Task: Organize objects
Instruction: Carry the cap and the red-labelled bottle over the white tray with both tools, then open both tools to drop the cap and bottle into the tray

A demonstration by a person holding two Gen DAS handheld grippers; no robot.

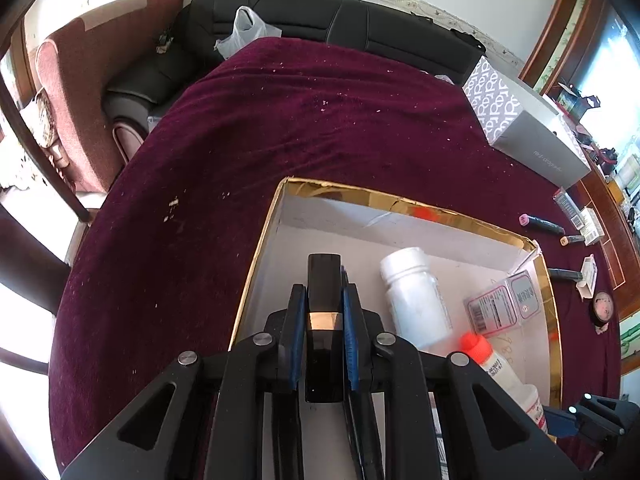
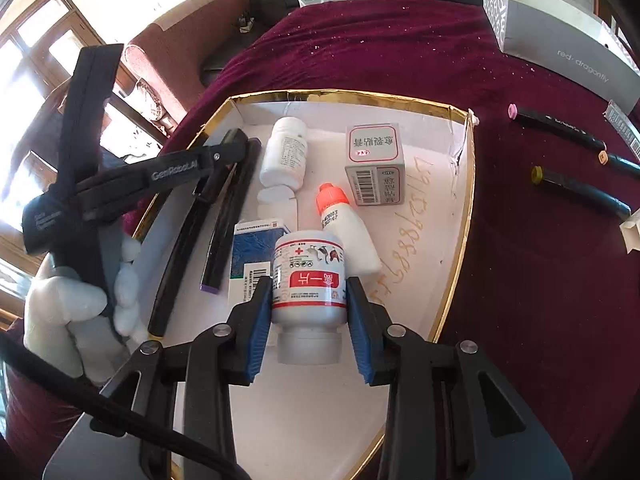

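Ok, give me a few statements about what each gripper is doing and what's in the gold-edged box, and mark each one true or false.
1. The left gripper is shut on a black marker with a gold band. True.
2. The right gripper holds nothing. False: its blue pads flank a white medicine bottle with a red label, cap towards the camera; contact is not certain.
3. All the markers are inside the gold-edged box. False: three dark markers lie on the maroon cloth beside it.
4. An orange-capped dropper bottle lies in the box. True.
5. The grey shoebox sits inside the gold-edged box. False: it rests on the cloth beyond it.
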